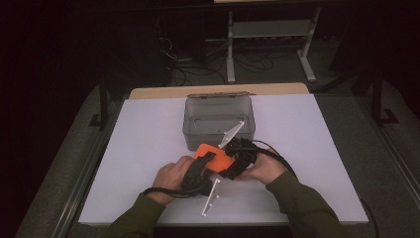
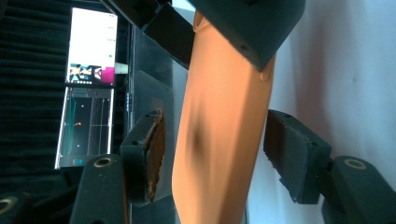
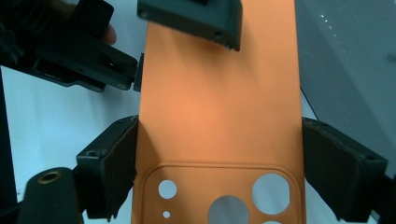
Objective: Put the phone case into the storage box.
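Phone case: an orange case with a raised camera panel pierced by round holes at its near end in the right gripper view. It is held above the white table, just in front of the grey bin, between the two grippers.

Case position: in the high view the phone case is seen near the middle of the table, toward the person's edge, tilted rather than flat.

Right gripper: the case is clamped across its width, one pad pressed on each long edge beside the camera panel. The jaws are set wide, matched to the case width.

Left gripper: the jaws are placed either side of the case, seen edge-on. A narrow gap is visible at each pad, so no contact is made; the jaws are half open.

Left fingers: a worn brownish pad face is shown.

Hands: each gripper is carried in a hand at the person's edge of the table; green sleeves are seen.

Bin: a grey translucent box, lid hinged back, located just beyond the case.

Screens: two lit displays are seen in the dark background of the left gripper view.
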A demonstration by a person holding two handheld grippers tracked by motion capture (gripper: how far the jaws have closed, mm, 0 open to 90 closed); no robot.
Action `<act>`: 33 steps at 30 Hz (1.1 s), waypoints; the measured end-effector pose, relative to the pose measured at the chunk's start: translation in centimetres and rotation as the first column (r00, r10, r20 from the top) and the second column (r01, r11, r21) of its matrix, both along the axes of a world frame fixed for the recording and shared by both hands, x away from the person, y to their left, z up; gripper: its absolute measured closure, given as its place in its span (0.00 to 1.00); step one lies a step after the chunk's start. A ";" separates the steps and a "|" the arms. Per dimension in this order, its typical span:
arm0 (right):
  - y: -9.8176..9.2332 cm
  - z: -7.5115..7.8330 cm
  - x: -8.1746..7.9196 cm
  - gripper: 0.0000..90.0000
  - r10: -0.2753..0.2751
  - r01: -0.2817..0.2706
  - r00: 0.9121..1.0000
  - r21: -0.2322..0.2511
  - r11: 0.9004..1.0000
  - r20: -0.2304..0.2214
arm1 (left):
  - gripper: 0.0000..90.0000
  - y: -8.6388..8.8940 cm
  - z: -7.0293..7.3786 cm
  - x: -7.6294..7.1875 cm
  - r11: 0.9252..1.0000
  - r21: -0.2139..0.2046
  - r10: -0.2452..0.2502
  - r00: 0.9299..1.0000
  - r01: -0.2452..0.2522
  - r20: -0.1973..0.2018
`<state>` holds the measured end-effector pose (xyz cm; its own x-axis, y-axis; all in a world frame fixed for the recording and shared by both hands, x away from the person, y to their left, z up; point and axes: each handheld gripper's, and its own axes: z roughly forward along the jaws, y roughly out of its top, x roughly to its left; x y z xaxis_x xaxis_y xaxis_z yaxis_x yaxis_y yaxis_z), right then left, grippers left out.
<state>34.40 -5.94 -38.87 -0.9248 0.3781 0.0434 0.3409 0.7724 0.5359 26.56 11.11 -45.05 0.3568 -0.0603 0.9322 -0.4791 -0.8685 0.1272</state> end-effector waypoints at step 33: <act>0.8 0.0 0.3 0.17 -0.020 0.021 0.999 0.018 1.000 -0.040 | 0.63 -0.7 -0.2 -0.7 0.998 0.065 0.018 0.997 -0.023 0.077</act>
<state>34.72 -5.13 -38.84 -0.9142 0.3958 0.0872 0.3781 0.7553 0.5352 25.82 10.40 -45.28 0.2862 -0.1161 0.9511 -0.4676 -0.8833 0.0329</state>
